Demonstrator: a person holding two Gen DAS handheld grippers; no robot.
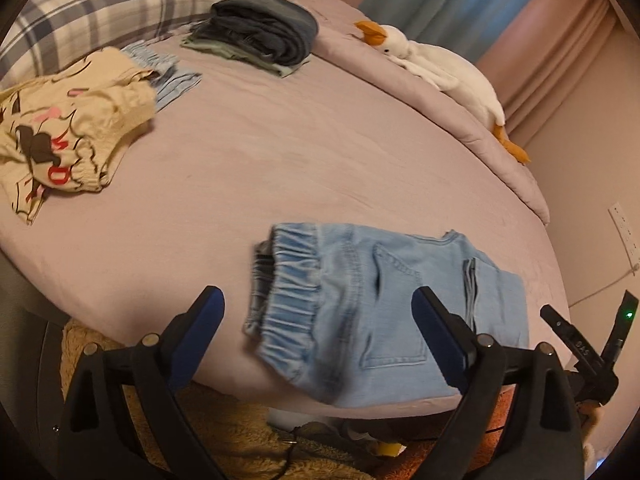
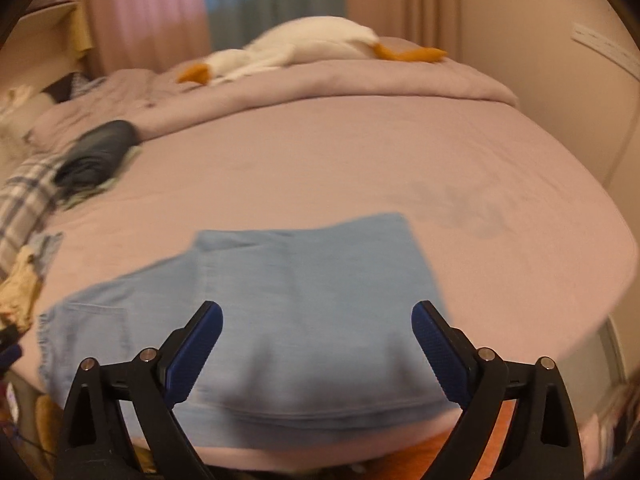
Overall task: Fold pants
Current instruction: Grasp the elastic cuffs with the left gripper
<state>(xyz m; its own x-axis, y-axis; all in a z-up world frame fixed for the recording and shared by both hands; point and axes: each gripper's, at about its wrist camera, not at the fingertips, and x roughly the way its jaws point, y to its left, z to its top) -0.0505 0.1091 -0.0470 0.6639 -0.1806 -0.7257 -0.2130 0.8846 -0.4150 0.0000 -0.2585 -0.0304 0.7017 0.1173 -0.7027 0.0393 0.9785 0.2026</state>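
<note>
Light blue denim pants lie folded near the front edge of the bed, elastic waistband to the left, a back pocket facing up. They also show in the right wrist view, blurred. My left gripper is open and empty, hovering above the waistband end. My right gripper is open and empty, above the folded leg end. Part of the right gripper shows at the right edge of the left wrist view.
The bed has a mauve sheet. A cream printed garment lies at left, over a light blue one. A stack of folded dark clothes sits at the back beside a plaid pillow. A white plush goose lies at the back right.
</note>
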